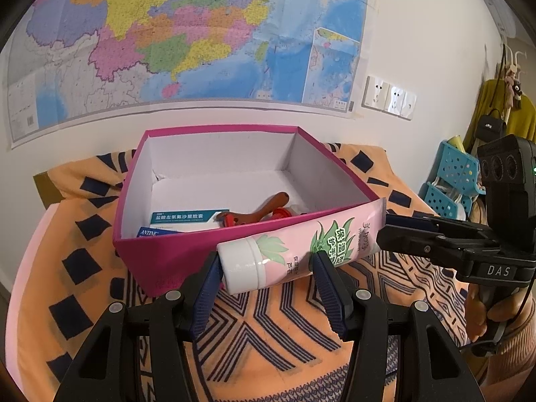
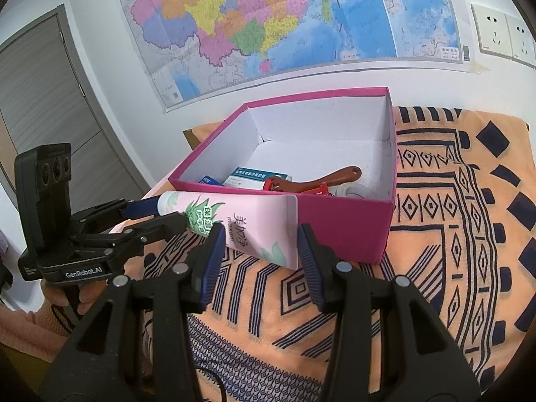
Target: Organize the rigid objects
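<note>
A pink cream tube [image 1: 301, 244] with a white cap and green leaf print is held in the air in front of the magenta box [image 1: 174, 258]. My left gripper [image 1: 264, 288] is shut on the tube near its cap. My right gripper [image 2: 259, 254] closes on the tube's flat crimped end [image 2: 268, 227]; it also shows from the side in the left wrist view [image 1: 382, 234]. The box [image 2: 335, 227] holds a medicine carton [image 1: 187, 216], a blue pack [image 1: 150, 232] and a brown-handled tool [image 1: 264, 209].
The box stands on an orange patterned cloth [image 2: 452, 234] against a white wall with a map [image 1: 187, 40]. Blue baskets [image 1: 449, 181] stand at the right. A grey door [image 2: 43, 107] is at the left.
</note>
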`<state>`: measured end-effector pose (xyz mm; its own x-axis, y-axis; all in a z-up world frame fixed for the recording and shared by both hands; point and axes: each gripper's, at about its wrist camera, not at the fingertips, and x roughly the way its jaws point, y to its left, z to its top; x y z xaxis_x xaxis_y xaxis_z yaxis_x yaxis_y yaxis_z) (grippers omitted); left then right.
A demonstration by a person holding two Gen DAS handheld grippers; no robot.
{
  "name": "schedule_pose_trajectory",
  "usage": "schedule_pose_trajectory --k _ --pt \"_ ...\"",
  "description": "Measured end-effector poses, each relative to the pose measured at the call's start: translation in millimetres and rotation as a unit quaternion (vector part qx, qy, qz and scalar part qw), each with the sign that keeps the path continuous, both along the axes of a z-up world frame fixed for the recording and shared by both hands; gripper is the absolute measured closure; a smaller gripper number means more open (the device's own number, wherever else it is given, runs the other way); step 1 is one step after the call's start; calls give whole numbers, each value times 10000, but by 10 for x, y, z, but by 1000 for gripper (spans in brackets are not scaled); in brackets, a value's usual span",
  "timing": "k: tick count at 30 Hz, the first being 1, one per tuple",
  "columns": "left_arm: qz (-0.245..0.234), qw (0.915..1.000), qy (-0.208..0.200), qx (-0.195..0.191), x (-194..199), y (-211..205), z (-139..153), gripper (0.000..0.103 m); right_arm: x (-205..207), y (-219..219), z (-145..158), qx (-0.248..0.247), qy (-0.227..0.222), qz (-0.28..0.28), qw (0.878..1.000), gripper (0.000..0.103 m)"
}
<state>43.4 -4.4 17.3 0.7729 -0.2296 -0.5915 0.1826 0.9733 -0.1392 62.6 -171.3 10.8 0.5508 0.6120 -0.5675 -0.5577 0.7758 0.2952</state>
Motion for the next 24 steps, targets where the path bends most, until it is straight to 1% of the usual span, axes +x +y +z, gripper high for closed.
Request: schedule_pose_trajectory --k 24 --pt "4 10000 -80 24 73 -17 76 47 38 -14 76 -7 -123 15 9999 56"
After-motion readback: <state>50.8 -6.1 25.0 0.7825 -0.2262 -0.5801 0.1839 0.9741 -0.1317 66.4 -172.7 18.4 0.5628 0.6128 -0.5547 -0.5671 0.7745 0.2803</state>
